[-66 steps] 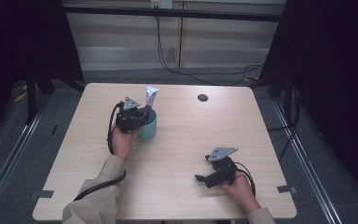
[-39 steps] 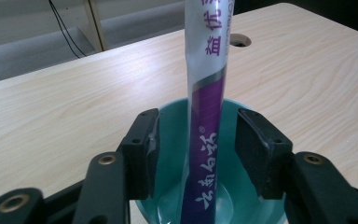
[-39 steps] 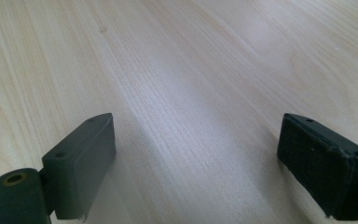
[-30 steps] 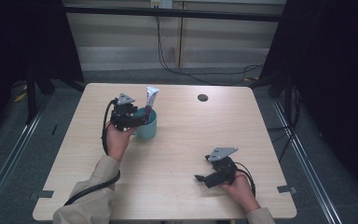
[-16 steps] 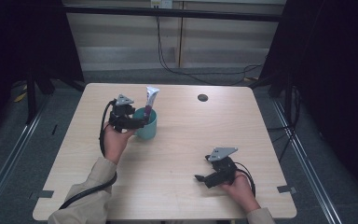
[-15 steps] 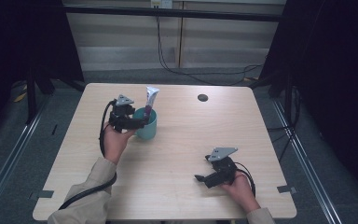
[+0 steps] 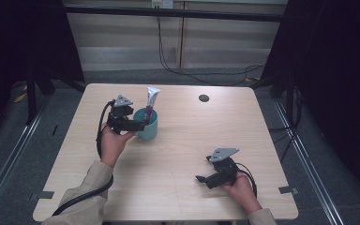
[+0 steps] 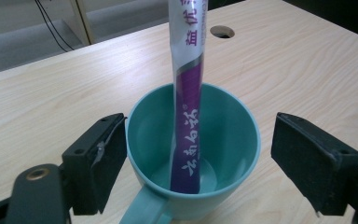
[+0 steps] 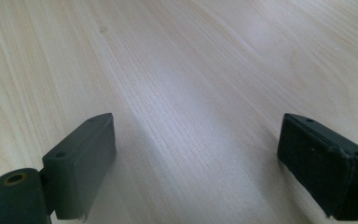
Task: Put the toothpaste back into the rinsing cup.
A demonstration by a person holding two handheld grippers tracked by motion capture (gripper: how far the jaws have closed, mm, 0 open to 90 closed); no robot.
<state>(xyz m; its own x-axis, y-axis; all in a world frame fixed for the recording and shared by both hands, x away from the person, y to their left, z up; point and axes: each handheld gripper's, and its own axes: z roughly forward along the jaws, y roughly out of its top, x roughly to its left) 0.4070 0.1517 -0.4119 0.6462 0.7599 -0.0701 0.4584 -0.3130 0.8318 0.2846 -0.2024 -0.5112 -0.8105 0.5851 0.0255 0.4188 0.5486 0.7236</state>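
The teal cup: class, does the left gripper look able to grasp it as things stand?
Probably yes. The left gripper has just been opening, and its jaws stand on either side of the teal cup, which holds the purple tube; nothing blocks them.

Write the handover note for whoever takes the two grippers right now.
Left gripper: open, jaws just been opening; they stand either side of the teal plastic mug, left pad at the rim, right pad apart from it.
Right gripper: open, nothing between its jaws, low over the pale wooden table near the person's edge.
Things: the purple and white toothpaste tube stands in the mug, bottom end on the mug floor, leaning on the rim.
Done: tube is in the mug and released.
Left: probably only drawing the left gripper back without knocking the mug.
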